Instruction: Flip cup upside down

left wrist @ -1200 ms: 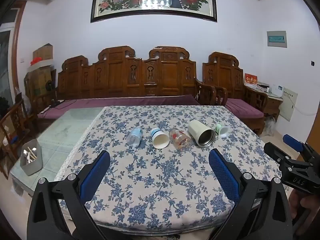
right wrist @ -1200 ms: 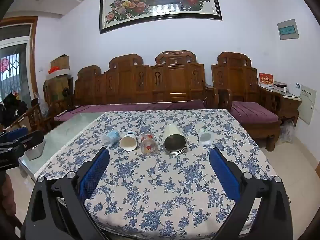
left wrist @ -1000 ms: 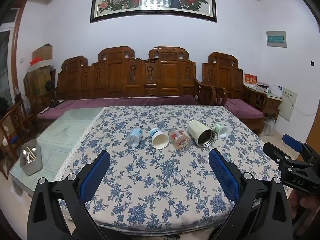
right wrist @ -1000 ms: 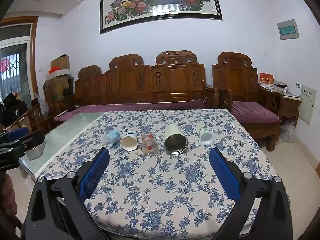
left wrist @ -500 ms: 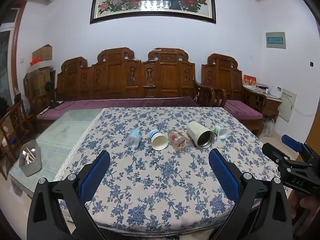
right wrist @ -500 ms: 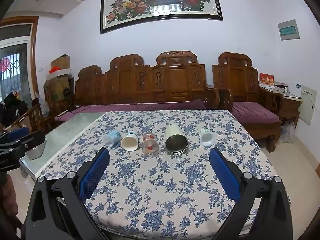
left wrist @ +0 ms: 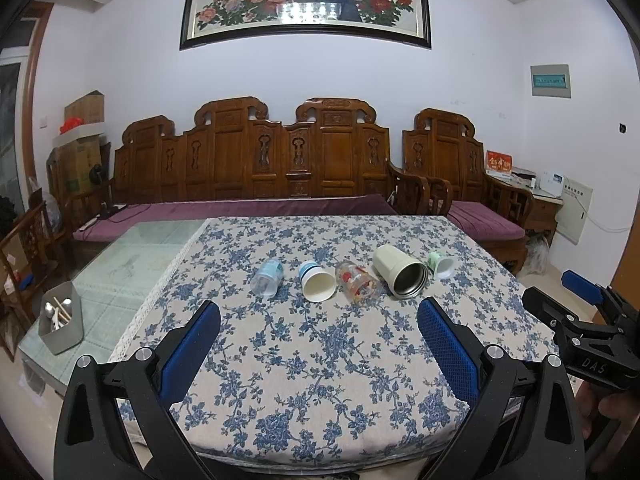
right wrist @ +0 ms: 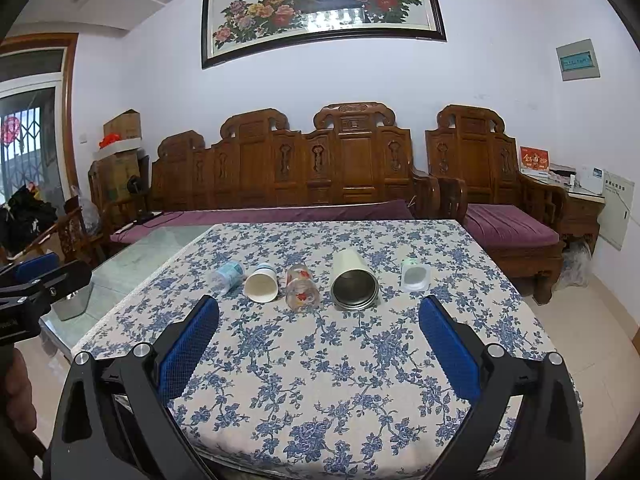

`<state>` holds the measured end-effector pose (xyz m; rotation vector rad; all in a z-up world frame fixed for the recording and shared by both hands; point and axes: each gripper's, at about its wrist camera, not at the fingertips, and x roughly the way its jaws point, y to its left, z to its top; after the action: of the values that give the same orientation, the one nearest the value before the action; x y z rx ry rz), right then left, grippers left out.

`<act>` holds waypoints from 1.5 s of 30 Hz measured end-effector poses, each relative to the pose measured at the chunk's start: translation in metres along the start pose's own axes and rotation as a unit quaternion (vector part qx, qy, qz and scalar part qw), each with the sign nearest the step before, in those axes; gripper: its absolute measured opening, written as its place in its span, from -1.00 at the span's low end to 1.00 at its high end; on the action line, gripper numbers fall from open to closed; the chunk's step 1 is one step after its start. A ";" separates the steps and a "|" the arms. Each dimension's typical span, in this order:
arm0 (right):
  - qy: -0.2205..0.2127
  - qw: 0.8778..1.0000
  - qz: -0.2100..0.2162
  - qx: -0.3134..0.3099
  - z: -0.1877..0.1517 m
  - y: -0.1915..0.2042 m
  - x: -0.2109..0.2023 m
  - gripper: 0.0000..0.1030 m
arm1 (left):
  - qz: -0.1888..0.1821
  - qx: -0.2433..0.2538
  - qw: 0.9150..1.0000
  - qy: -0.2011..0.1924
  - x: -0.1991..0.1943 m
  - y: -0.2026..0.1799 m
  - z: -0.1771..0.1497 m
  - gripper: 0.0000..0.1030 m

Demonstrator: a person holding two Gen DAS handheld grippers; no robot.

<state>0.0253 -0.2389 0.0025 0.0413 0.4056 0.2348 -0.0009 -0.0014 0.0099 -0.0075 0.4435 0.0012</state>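
Several cups lie on their sides in a row on the blue-flowered tablecloth [left wrist: 320,360]: a small clear plastic bottle-like cup [left wrist: 266,278], a white paper cup [left wrist: 317,287], a glass with red print [left wrist: 357,287], a large cream steel-lined cup [left wrist: 400,271] and a small white-green cup [left wrist: 441,265]. The same row shows in the right wrist view: clear cup [right wrist: 226,275], paper cup [right wrist: 262,283], glass [right wrist: 301,292], cream cup [right wrist: 353,282], small cup [right wrist: 415,275]. My left gripper [left wrist: 319,334] is open and empty, well short of the row. My right gripper [right wrist: 319,332] is open and empty, also short of it.
The table's bare glass part [left wrist: 140,252] lies at the left, with a grey utensil box [left wrist: 61,322] on it. A carved wooden sofa [left wrist: 256,168] stands behind the table. The right gripper shows at the right edge of the left wrist view [left wrist: 584,336].
Both grippers have drifted very slightly; the cups appear marginally lower in view. Nothing was grasped or moved.
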 end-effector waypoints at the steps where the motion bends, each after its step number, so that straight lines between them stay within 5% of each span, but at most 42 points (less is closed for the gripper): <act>1: 0.000 1.000 0.000 0.000 0.000 0.001 0.000 0.95 | 0.000 0.001 1.000 0.000 0.000 0.000 0.000 0.85; 45: 0.000 1.000 0.003 0.002 0.001 0.002 -0.005 0.95 | -0.001 0.004 1.000 0.001 0.002 -0.003 -0.008 0.85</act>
<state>0.0209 -0.2376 0.0056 0.0454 0.4064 0.2401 -0.0027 -0.0044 0.0019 0.0010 0.4465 -0.0018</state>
